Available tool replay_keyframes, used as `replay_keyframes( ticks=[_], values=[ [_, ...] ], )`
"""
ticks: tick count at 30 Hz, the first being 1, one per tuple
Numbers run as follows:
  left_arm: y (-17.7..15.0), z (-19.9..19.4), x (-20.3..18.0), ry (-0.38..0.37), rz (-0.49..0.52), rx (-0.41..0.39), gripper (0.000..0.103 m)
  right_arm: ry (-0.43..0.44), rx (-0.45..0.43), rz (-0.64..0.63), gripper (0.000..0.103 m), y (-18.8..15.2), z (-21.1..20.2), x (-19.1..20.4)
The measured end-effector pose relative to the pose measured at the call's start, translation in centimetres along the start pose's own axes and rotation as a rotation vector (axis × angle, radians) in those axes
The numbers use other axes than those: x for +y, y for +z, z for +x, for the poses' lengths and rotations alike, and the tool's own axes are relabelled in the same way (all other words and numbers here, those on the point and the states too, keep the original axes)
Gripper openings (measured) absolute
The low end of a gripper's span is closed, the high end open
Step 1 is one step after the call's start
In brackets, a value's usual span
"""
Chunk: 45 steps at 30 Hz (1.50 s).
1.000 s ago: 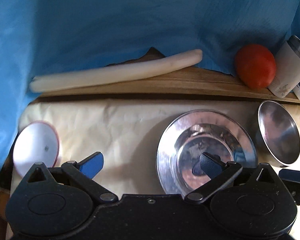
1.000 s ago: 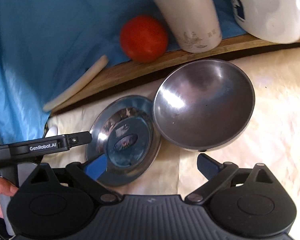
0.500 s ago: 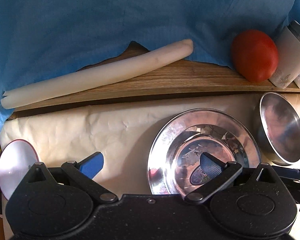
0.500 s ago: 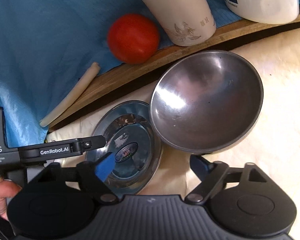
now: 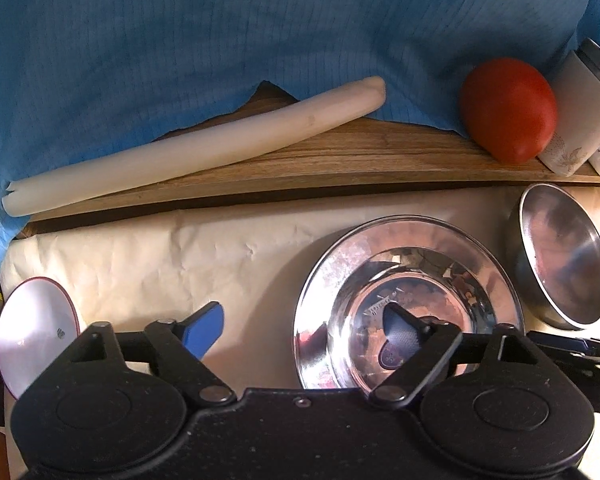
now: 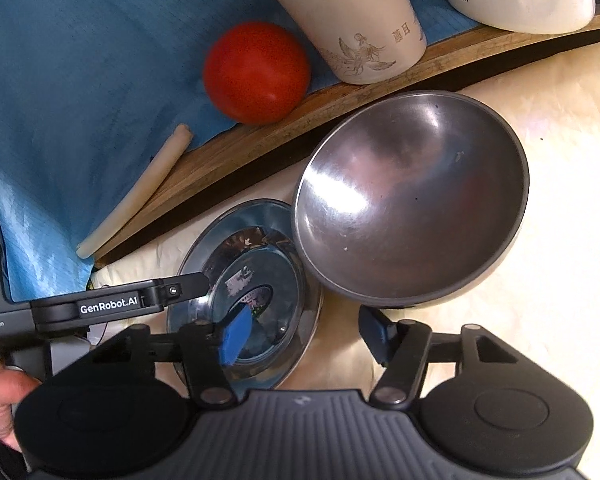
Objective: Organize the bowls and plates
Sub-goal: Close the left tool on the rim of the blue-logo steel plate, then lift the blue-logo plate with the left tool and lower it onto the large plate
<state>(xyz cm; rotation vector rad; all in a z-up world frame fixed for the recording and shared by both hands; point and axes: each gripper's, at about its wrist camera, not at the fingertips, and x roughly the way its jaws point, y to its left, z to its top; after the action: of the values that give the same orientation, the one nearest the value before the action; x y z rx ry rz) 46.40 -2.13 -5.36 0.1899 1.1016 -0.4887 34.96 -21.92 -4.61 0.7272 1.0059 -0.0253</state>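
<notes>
Grippers close in over steel dishes

Left gripper (image 5: pixel 302 326) narrows astride the plate (image 5: pixel 408 304) rim, unclamped; right gripper (image 6: pixel 304 332) narrows beneath the bowl (image 6: pixel 410 200), gripping nothing.

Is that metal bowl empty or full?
Empty: the bowl shows only bare shiny metal inside, with nothing in it.

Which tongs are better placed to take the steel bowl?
Right. The right tongs, closing over the edge of the plate, have a finger by the bowl. The left tongs, also closing, straddle the plate's rim.
</notes>
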Motion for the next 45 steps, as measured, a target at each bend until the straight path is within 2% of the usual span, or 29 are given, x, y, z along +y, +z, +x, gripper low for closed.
replay_keyframes(
  ticks=[2,8,12,15,17,20,25,32,45],
  values=[
    [-0.1,0.0,0.0,-0.006,-0.006,0.005,0.082,0.0,0.0,0.001,0.058,0.0,0.1,0.0],
    [-0.7,-0.1,0.1,-0.028,-0.01,0.012,0.068,0.001,0.005,-0.003,0.05,0.0,0.4,0.1],
    [-1.0,-0.1,0.1,-0.038,-0.01,0.024,0.048,-0.003,0.009,-0.008,0.042,-0.1,0.6,0.3],
    [-1.3,0.1,0.0,-0.053,-0.015,0.03,0.037,-0.006,0.012,-0.01,0.034,-0.1,0.8,0.3],
    [-1.6,0.2,-0.1,-0.055,-0.022,0.034,0.034,-0.006,0.019,-0.01,0.023,-0.2,0.9,0.3],
    [-1.9,0.2,0.1,-0.05,-0.033,0.034,0.024,-0.008,0.025,-0.019,0.017,-0.2,1.1,0.5],
    [-2.2,0.2,1.9,-0.083,-0.104,0.041,0.021,-0.022,0.025,-0.048,0.017,-0.3,1.1,1.0],
    [-3.6,-1.7,3.1,-0.067,-0.151,-0.001,0.02,-0.007,0.024,-0.101,0.017,-0.1,1.1,2.2],
    [-5.2,-5.9,1.9,-0.017,-0.242,-0.093,0.02,0.043,0.015,-0.209,0.017,0.6,-0.1,3.5]
  ],
)
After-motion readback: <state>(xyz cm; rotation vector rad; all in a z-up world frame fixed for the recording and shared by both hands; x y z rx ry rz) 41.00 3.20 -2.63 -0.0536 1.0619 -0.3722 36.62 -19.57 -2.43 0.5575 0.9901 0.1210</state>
